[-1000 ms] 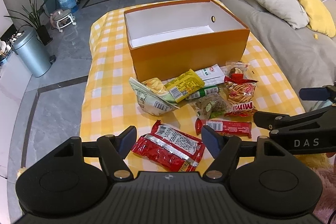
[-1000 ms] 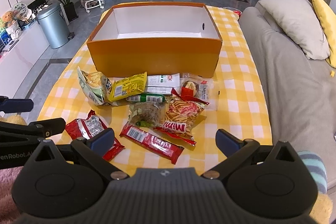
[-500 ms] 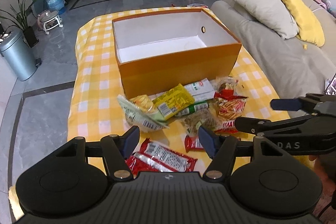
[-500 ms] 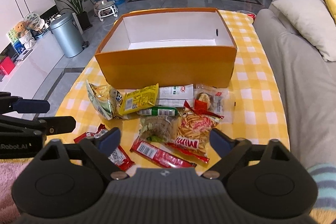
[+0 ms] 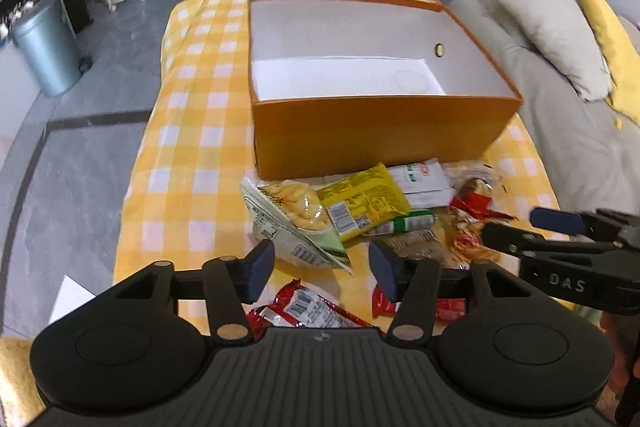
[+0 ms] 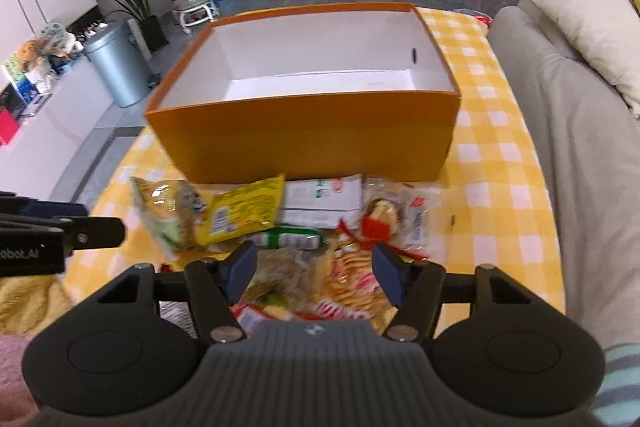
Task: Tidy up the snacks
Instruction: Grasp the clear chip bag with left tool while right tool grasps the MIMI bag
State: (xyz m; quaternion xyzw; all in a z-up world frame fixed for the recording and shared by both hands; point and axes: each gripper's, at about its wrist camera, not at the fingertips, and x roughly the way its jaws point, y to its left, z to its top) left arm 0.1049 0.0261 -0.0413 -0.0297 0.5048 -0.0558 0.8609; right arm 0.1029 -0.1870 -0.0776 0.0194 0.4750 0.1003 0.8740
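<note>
Several snack packets lay heaped on the tabletop just in front of the orange box [image 6: 304, 135], none of them inside it yet, so by my reading the sorting had not begun. The pile sat against the box's near wall, probably so each packet needed only a short lift over the rim. At the heap's left end lay a pale chips bag [image 5: 286, 215], with a yellow packet [image 5: 362, 205] overlapping it; a white sachet [image 5: 422, 181] lay touching the box wall, and a green tube [image 5: 408, 225] sat just in front of that. A red crinkled packet [image 5: 310, 309] lay nearest the tabletop's front edge. A clear-wrapped sweet [image 6: 394, 213] rested at the right end of the heap, and an orange stick-snack bag [image 6: 348, 279] lay in the middle, blurred.

The left gripper [image 5: 320, 267] hung above the red crinkled packet with its jaws apart and nothing between them, seemingly lined up to take that one. The right gripper [image 6: 314, 269] hovered over the stick-snack bag, jaws likewise spread and empty. Each seemed to cover its own half of the pile, which should keep them from crossing.

The box stood open, white inside and bare, on the yellow checked cloth [image 6: 496, 163] near the tabletop's middle. A grey sofa [image 6: 580, 147] ran along the right edge.
</note>
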